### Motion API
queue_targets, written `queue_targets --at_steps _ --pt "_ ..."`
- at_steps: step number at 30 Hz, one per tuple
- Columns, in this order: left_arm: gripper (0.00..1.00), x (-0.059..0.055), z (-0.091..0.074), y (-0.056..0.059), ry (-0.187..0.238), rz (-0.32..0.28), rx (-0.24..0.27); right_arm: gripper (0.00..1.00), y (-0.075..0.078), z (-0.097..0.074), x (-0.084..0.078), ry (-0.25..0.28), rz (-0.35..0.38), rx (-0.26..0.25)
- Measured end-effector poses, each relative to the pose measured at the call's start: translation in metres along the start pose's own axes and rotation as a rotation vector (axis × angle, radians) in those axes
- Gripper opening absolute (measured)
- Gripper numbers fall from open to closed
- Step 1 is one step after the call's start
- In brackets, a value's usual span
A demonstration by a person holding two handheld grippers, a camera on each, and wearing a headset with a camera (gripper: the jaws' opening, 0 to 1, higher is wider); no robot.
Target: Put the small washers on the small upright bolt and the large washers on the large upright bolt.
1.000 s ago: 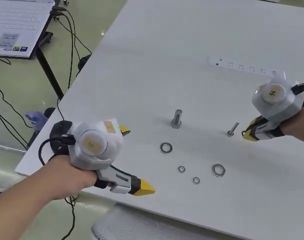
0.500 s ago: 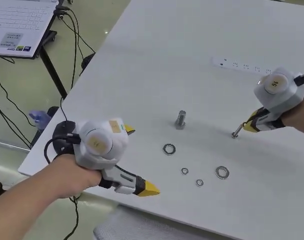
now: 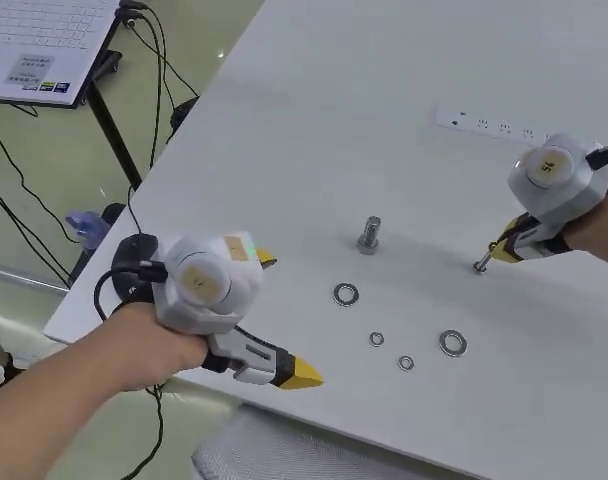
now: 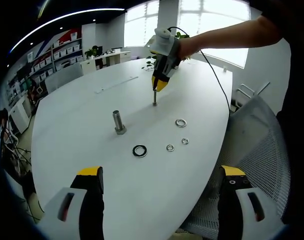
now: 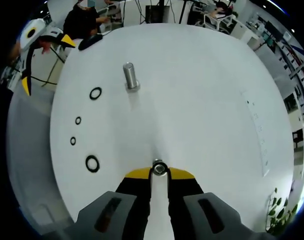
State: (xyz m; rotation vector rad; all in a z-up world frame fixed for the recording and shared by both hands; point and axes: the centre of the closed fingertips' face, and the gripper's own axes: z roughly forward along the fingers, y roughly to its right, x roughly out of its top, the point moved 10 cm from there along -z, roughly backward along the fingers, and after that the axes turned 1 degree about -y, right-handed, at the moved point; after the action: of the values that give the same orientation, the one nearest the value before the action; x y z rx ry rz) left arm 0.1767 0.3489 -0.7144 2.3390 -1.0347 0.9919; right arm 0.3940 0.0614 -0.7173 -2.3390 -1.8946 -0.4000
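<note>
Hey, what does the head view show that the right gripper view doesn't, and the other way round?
Head view adds: a laptop beside the table. Right gripper view adds: the small bolt seen end-on, pinched between the right gripper's tips, and people at desks beyond. Both share: the large bolt, four loose washers and the open left gripper.

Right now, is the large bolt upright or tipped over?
Upright. In the left gripper view the large bolt stands on its head on the table, shank pointing straight up, no washer on it.
</note>
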Motion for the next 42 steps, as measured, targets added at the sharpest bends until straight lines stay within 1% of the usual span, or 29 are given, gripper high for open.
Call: queue_targets --at_steps 10,16,24,32,35,38,42 --pt "0.94 -0.004 0.000 -0.002 -0.003 -0.010 0.003 0.12 -0.002 0.003 0.001 -0.019 -0.017 0.003" --pt "0.94 -0.005 -0.002 -0.004 0.003 -0.013 0.017 0.12 -0.002 0.006 0.001 -0.023 -0.018 0.005" --pt "0.92 -0.007 -0.001 -0.005 -0.001 -0.021 0.013 0.12 -0.003 0.011 -0.001 -0.034 -0.023 0.009" --pt "0.92 -0.007 -0.003 -0.005 0.006 -0.031 0.023 0.12 -0.004 0.021 -0.002 -0.046 -0.027 0.012" --pt "0.92 -0.009 -0.004 -0.006 -0.001 -0.029 0.025 0.12 -0.004 0.024 -0.002 -0.050 -0.030 0.013" --pt "0.92 -0.009 -0.005 -0.007 0.003 -0.035 0.028 0.12 0.000 0.031 -0.003 -0.051 -0.028 0.016" --pt "0.92 -0.009 -0.005 -0.008 0.001 -0.035 0.033 0.12 -0.001 0.035 -0.003 -0.058 -0.028 0.020"
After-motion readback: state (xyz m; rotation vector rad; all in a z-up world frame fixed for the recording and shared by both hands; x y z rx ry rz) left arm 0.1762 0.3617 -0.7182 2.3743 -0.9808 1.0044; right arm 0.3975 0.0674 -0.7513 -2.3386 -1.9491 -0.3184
